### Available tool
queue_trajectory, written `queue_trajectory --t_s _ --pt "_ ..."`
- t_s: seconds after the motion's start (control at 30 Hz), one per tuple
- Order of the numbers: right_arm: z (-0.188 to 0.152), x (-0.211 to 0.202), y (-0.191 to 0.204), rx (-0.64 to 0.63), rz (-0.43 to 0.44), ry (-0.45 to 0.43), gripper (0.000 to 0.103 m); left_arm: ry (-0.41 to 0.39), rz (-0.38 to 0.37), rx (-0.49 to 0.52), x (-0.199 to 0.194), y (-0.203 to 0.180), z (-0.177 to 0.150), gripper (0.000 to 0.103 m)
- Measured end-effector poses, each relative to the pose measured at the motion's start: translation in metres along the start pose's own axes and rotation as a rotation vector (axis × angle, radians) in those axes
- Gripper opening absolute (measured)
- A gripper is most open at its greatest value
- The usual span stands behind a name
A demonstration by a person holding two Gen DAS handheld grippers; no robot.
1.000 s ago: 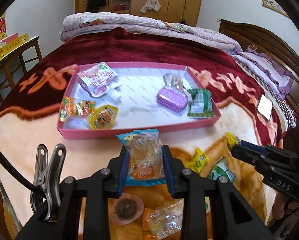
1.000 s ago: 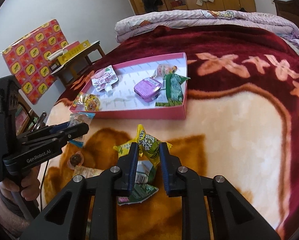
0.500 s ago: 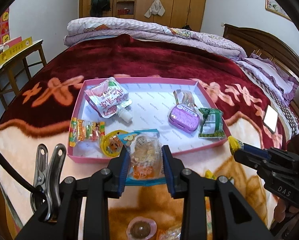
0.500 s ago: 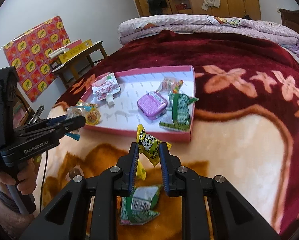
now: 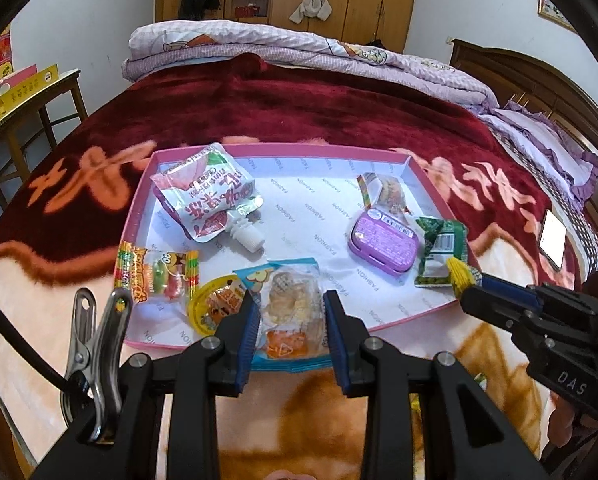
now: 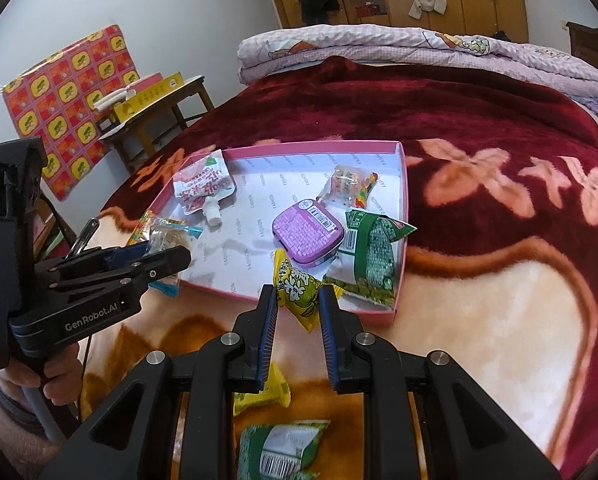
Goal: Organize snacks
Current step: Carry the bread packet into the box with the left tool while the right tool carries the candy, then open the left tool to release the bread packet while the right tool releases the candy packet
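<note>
Left wrist view: left gripper (image 5: 289,322) clamps biscuit pack (image 5: 289,312), right gripper (image 6: 298,312) clamps yellow candy (image 6: 297,290), both over tray (image 5: 427,178); ~6 snacks in, 2+ left on blanket (image 6: 479,320).

pink tray (image 5: 139,216), purple tin (image 5: 383,242), yellow candy (image 6: 297,294)

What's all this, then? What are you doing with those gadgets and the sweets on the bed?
A person is sorting snacks into a pink tray on the bed, with tongs in each hand. The left tongs grip a clear blue-edged snack packet above the tray's near edge. The right tongs pinch a yellow candy beside the purple tin. More packets lie on the blanket.
</note>
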State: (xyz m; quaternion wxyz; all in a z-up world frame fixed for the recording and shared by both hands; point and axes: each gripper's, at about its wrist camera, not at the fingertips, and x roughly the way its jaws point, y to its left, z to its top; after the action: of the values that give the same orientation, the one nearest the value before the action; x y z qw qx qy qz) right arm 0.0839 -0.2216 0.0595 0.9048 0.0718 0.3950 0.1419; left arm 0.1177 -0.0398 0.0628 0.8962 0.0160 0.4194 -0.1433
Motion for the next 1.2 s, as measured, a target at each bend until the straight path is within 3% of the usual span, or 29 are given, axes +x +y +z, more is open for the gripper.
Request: queue_trajectory --t_s 0.33,0.87,1.2 --pt "0.008 0.022 -0.002 -0.033 -0.036 0.038 0.022 -0.003 0.001 0.011 0.011 0.001 0.005 0.033" --pt "0.009 0.032 -0.008 -0.033 -0.046 0.035 0.021 0.022 0.082 0.036 0.04 0.005 0.007 0.033" --pt "0.007 0.032 -0.005 -0.059 -0.047 0.017 0.023 0.027 0.046 0.008 0.037 0.01 0.007 0.035"
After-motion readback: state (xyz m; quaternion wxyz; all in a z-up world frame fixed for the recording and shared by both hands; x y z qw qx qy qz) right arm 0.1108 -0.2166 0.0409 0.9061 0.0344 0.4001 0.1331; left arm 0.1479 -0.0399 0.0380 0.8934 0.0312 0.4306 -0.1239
